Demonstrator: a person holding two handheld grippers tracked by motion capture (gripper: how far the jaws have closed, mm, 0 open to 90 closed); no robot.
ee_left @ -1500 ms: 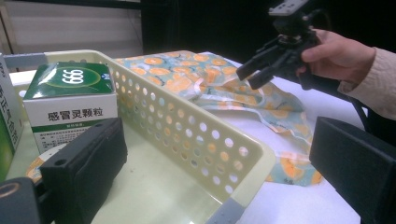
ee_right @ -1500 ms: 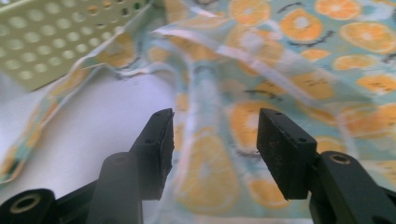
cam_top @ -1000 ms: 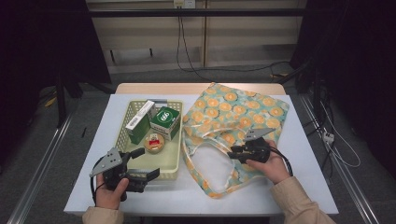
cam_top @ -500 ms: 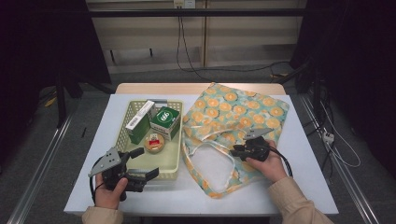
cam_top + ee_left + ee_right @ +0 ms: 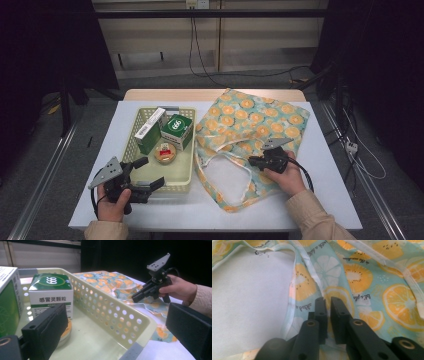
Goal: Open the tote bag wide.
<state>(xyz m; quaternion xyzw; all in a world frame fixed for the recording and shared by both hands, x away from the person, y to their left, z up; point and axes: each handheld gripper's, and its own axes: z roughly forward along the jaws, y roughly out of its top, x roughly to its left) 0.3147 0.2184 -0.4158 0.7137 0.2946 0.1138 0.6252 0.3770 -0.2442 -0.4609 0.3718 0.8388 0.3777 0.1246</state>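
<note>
L hand [image 5: 112, 202] sits at near-left, wrapped round the left gripper [image 5: 150, 174], which points right w/ jaws spread wide apart; grey plate on top tilts to the left. R hand [image 5: 285, 175] is at near-right, forearm in a cream sleeve coming in from the near edge, fingers round the right gripper [image 5: 251, 161]. That one points left, jaws nearly together w/ a thin gap, nothing visibly between them, tips low.

Between my left jaws, the green box [image 5: 51, 293] reads "999" on top. Its white front reads "感冒灵颗粒".
</note>
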